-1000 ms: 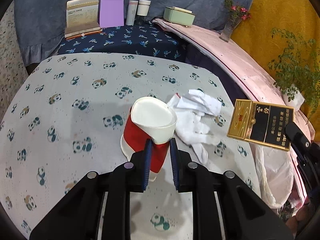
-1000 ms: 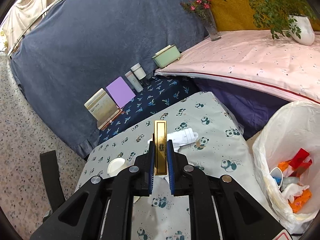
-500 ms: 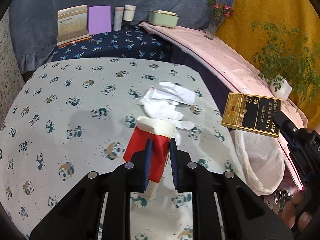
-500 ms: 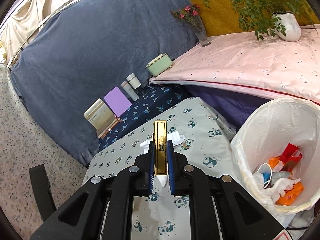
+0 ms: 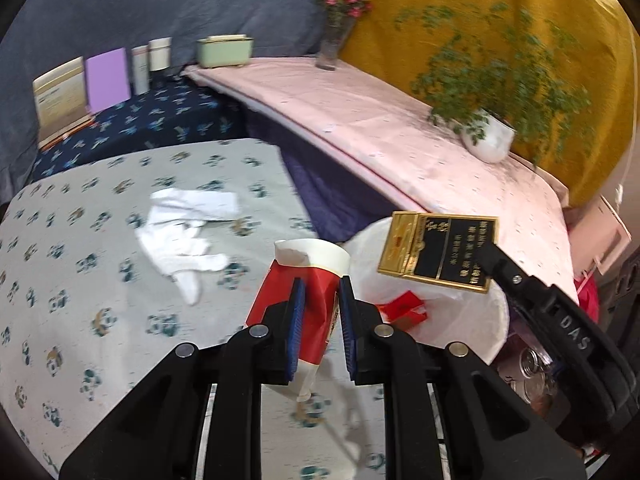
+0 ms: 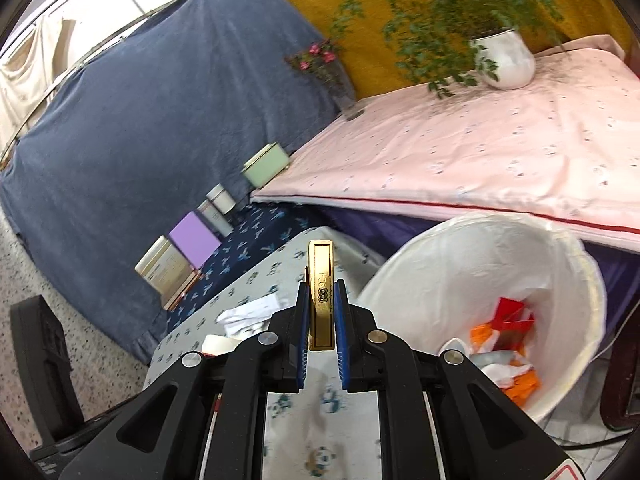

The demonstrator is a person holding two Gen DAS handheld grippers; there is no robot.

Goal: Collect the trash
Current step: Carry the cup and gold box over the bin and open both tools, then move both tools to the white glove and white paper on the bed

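Fingers [image 5: 298, 312] pinch cup [image 5: 308, 280]; fingers [image 6: 303, 316] pinch box [image 6: 321, 292]; bin [image 6: 404, 280] holds wrappers [image 6: 516, 364].

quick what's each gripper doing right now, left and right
Left gripper: closed on the crushed red and white paper cup.
Right gripper: closed on the gold and black cigarette pack, near the trash bin.

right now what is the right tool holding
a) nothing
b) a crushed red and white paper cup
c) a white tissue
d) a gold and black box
d, the right tool is shut on the gold and black box, seen edge-on between its blue pads; the left wrist view shows the same box face-on over the white bin bag.
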